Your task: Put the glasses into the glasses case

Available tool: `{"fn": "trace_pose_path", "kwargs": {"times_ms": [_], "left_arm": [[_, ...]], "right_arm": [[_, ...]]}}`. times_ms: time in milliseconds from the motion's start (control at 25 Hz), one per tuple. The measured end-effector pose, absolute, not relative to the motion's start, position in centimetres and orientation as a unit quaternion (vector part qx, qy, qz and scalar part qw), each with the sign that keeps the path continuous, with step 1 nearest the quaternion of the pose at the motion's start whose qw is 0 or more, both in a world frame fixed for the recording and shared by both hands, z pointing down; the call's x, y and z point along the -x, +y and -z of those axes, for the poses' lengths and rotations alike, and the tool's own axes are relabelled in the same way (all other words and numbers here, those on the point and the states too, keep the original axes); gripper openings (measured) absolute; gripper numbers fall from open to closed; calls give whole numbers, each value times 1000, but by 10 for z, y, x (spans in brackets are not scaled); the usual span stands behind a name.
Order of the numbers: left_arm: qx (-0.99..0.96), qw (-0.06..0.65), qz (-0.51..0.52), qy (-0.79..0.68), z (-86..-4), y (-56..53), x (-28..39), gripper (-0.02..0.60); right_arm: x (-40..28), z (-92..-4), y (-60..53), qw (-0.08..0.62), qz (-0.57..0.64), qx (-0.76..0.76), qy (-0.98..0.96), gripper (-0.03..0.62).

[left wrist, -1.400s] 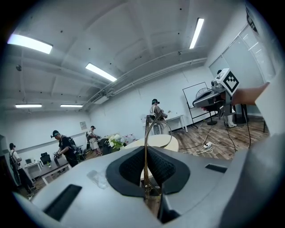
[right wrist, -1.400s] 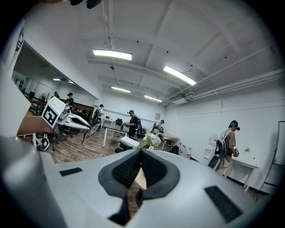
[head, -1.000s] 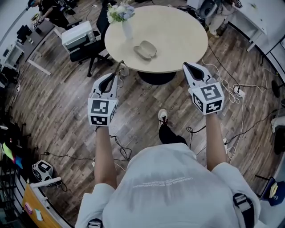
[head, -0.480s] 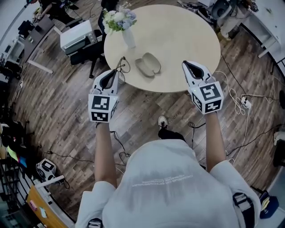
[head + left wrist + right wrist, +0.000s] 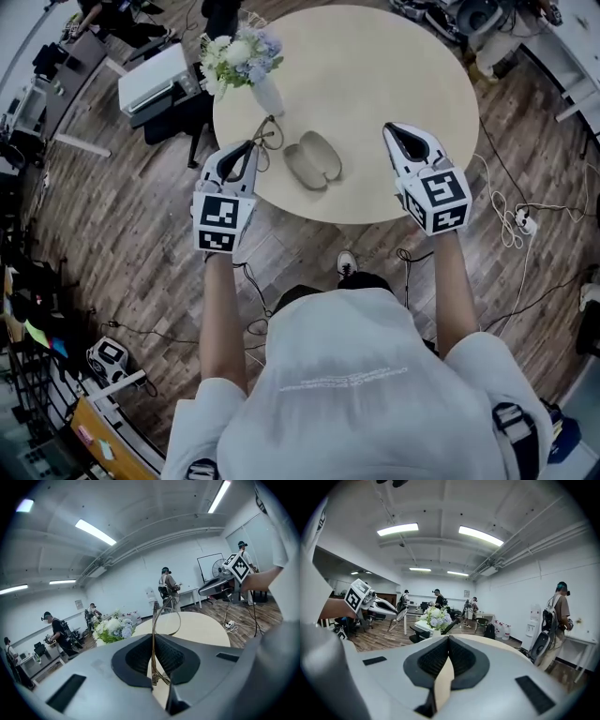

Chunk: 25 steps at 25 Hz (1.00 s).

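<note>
A thin-rimmed pair of glasses sticks out ahead of my left gripper, which is shut on its frame; the same glasses rise from between the jaws in the left gripper view. The grey glasses case lies open on the round beige table, just right of the left gripper. My right gripper hovers over the table's near right part, shut with nothing in it. In the right gripper view the left gripper and the glasses show at the left.
A white vase of flowers stands on the table's left edge behind the glasses. An office chair and a white printer sit left of the table. Cables trail over the wooden floor at right. People stand in the background.
The person has stepped toward the table. Both grippers now reach over its near edge, and the glasses have come close beside the open case.
</note>
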<state>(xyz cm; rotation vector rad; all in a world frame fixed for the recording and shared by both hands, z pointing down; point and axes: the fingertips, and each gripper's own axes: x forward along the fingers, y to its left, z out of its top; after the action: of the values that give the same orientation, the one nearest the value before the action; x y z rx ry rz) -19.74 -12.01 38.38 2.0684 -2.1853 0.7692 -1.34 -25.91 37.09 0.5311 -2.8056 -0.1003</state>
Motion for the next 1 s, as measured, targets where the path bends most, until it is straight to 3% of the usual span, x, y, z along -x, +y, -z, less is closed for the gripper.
{"fn": "trace_pose_path", "kwargs": {"times_ms": [280, 1000], "left_arm": [[-702, 13, -280, -655, -407, -168, 211, 23], [-855, -2, -328, -403, -505, -226, 201, 23]], "right_arm": [[34, -390, -264, 146, 19, -188, -971, 0], [30, -449, -230, 219, -60, -384, -895, 2]]}}
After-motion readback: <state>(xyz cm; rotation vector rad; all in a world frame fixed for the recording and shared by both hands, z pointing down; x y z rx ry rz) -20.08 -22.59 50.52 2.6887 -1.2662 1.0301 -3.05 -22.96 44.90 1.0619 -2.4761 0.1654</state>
